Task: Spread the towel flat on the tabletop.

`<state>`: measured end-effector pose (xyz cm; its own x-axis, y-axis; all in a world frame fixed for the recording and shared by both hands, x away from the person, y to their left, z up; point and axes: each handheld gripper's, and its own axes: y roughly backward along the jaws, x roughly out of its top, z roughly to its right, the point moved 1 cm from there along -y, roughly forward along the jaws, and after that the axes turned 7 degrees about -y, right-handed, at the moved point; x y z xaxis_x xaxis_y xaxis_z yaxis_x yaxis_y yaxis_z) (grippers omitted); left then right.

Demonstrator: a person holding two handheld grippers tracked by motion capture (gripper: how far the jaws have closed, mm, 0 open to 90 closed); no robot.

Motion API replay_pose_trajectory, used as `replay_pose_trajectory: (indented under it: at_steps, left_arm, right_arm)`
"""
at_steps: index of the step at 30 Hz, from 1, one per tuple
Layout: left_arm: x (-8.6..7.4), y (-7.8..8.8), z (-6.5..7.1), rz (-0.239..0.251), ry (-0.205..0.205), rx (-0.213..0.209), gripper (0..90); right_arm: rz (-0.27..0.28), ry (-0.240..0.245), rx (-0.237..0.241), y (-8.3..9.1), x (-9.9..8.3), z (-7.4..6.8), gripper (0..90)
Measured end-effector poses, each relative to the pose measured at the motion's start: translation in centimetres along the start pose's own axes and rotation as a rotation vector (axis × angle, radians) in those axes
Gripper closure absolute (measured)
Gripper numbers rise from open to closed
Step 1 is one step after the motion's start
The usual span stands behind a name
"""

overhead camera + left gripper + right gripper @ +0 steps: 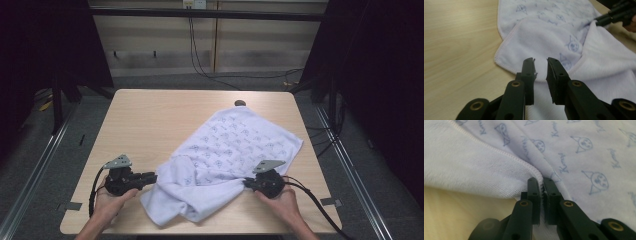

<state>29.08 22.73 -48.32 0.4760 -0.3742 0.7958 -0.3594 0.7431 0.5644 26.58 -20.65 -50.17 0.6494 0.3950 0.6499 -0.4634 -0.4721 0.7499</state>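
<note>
Your right gripper (248, 184) sits near the front right corner of the table (150, 120), and its jaws are pressed together on the towel (235, 145). In the right gripper view the two black jaws meet on the stitched hem of the towel (499, 172), right where the plain white underside folds over onto the printed side, with cloth caught between the pads.

Your left gripper (152, 177) rests toward the front left of the table, pointing across at the towel's near left edge. In the left gripper view its jaws stand a little apart with a narrow gap between them, and their tips (540, 61) hang over the rounded, folded corner of the towel (544, 42). You cannot tell from that view whether the pads touch the fabric; nothing is pinched between them.

The towel itself is white with a pale blue printed pattern. It lies spread diagonally over the right half of the table, one corner reaching toward the far edge near a small dark object (240, 103), while the near part is bunched and folded over, showing its plain side, close to the front edge between your two hands.
</note>
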Motion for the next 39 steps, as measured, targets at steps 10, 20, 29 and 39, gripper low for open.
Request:
replay_pose_trajectory:
  at_steps: [10,20,29,39]
  left_arm:
    - [-0.6,-2.6,3.7,-0.122,-0.063,-0.074,60.4]
    - [-0.8,-3.0,3.5,-0.134,-0.059,-0.069,58.8]
    - [-1.1,-3.5,3.5,-0.171,-0.072,-0.067,55.4]
    - [-1.3,-3.6,4.3,-0.196,-0.143,-0.080,87.6]
  right_arm:
    - [0.062,-0.158,-0.120,3.6,-2.0,2.7,59.7]
    - [0.207,0.074,0.039,5.2,-0.8,-9.3,56.4]
    - [0.150,0.164,0.223,-1.1,6.2,-12.9,52.0]
    - [0.054,0.147,0.237,-6.4,7.7,-12.3,85.7]
